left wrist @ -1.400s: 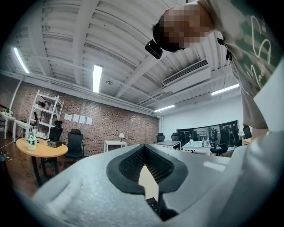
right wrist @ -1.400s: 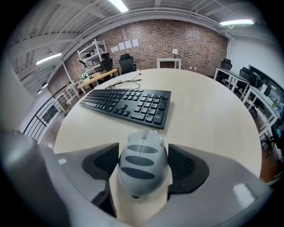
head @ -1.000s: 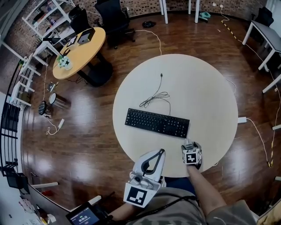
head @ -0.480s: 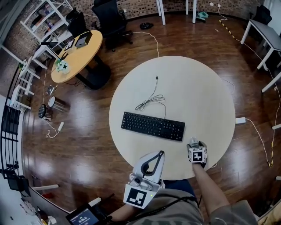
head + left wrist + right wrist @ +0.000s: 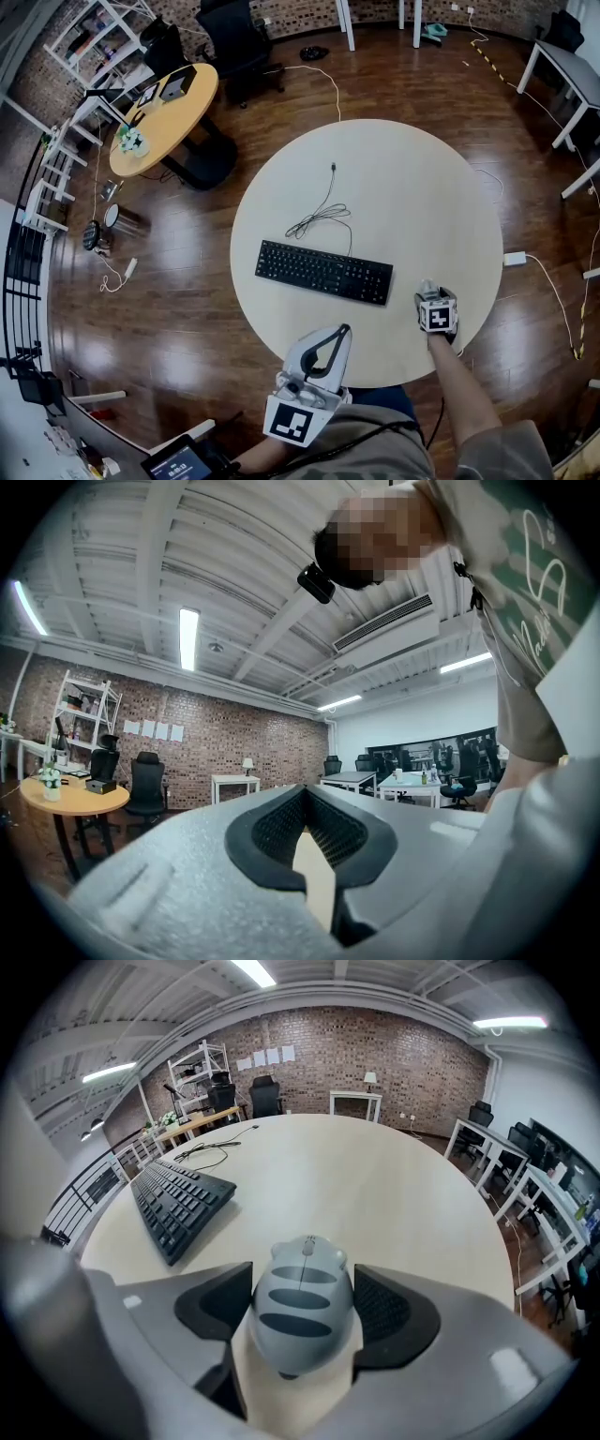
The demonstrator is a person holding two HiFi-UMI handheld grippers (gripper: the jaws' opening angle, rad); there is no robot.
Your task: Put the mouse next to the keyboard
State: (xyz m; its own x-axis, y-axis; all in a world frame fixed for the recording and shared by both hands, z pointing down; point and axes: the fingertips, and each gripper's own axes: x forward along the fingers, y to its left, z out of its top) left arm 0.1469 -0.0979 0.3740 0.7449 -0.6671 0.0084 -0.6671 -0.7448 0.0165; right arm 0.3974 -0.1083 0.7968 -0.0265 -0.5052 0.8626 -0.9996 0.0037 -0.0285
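A black keyboard [image 5: 323,272] lies across the middle of the round pale table [image 5: 403,178]; the right gripper view has it at the left [image 5: 178,1199]. My right gripper [image 5: 433,302] is over the table's front right part, to the right of the keyboard's end. It is shut on a grey striped mouse [image 5: 302,1312], whose sides the two pads press. Whether the mouse rests on the table I cannot tell. My left gripper [image 5: 339,330] hovers at the table's near edge, shut, with nothing between its jaws [image 5: 307,832].
The keyboard's black cable [image 5: 323,214] lies coiled behind it on the table. A smaller wooden round table [image 5: 164,112] and black office chairs [image 5: 234,37] stand at the far left. A white adapter [image 5: 516,257] and cords lie on the floor at the right.
My right gripper has carried the mouse to the right and a little away from me along the table's front. The left gripper has stayed put.
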